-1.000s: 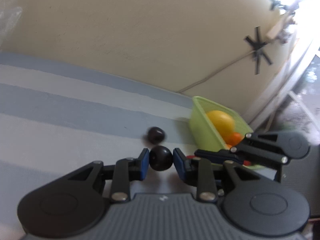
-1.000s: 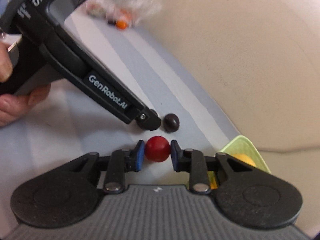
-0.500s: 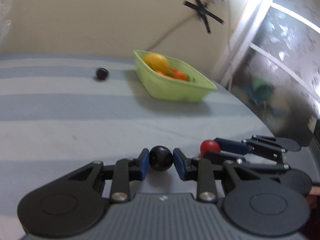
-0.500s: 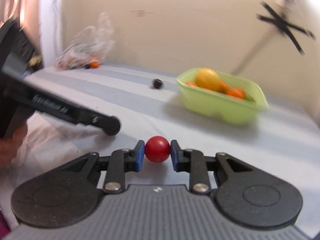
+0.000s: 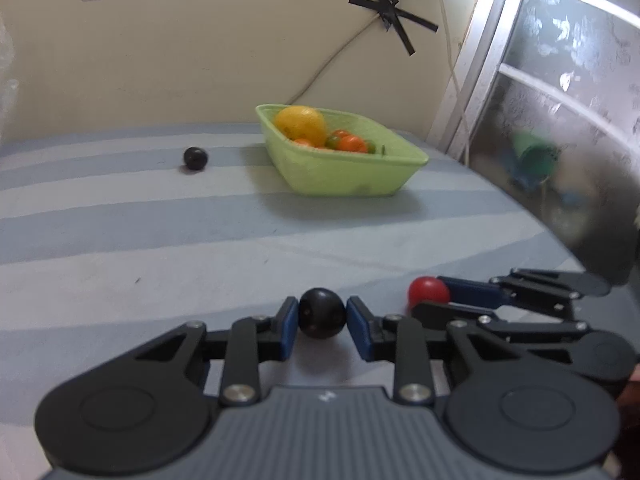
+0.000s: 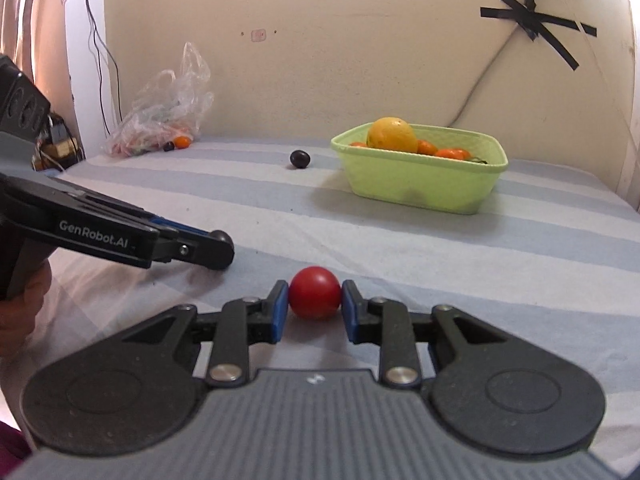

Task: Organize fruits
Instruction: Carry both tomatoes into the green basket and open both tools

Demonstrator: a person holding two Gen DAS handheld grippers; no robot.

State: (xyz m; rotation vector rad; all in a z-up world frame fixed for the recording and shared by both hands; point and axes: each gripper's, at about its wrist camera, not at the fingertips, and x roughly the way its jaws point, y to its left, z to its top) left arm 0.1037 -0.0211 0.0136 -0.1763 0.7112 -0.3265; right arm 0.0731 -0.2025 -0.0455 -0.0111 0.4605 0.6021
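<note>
the left gripper (image 5: 322, 317) has its blue pads pressed on both sides of a dark round fruit (image 5: 322, 319), low above the striped cloth (image 5: 160, 240). the right gripper (image 6: 314, 307) is closed in the same way on a red round fruit (image 6: 314, 292); in the left wrist view this red fruit (image 5: 428, 290) shows at the tip of the right gripper (image 5: 436, 300), just to the right of the dark one. the two grippers are near each other, side by side, at the near part of the cloth.

further back stands a light green basket (image 6: 420, 188) – inside it are a big yellow-orange fruit (image 6: 392, 135) and some small orange ones (image 6: 452, 154). a second dark fruit (image 6: 300, 158) lies alone on the cloth, to the left of the basket and apart from it.

in the far left corner, against the wall, a clear plastic bag (image 6: 164, 112) lies with a small orange fruit (image 6: 183, 142) just beside it. black tape (image 6: 536, 20) in a cross holds a cable on the wall.
</note>
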